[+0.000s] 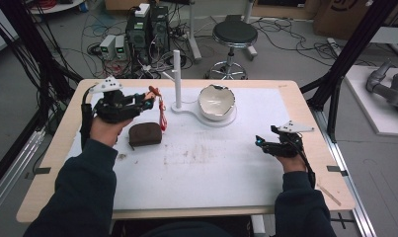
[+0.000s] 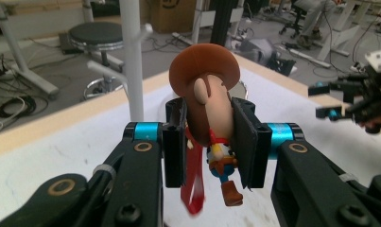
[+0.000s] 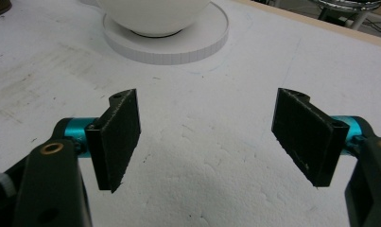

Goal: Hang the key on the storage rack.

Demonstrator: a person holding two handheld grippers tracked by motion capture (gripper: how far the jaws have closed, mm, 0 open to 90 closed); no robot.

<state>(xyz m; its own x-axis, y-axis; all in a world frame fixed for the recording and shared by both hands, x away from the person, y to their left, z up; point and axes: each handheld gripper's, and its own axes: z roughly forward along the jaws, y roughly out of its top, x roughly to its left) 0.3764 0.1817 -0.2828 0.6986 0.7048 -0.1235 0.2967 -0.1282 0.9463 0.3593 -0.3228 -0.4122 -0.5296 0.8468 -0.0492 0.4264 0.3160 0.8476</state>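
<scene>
Above the bench's [image 1: 196, 163] left side, the left hand-held gripper [image 2: 209, 142] pinches a cowboy figure [image 2: 212, 118] by the head alone (right hand-held gripper [image 3: 207, 137] spread, idle), so its dangling red strap [image 2: 194, 189] could snag the white stand [image 1: 177, 79].

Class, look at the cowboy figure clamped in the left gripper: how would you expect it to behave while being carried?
The cowboy figure looks hard and smooth, so it may slip between the pads. Its red strap hangs loose and will probably swing. It seems small and likely light.
</scene>
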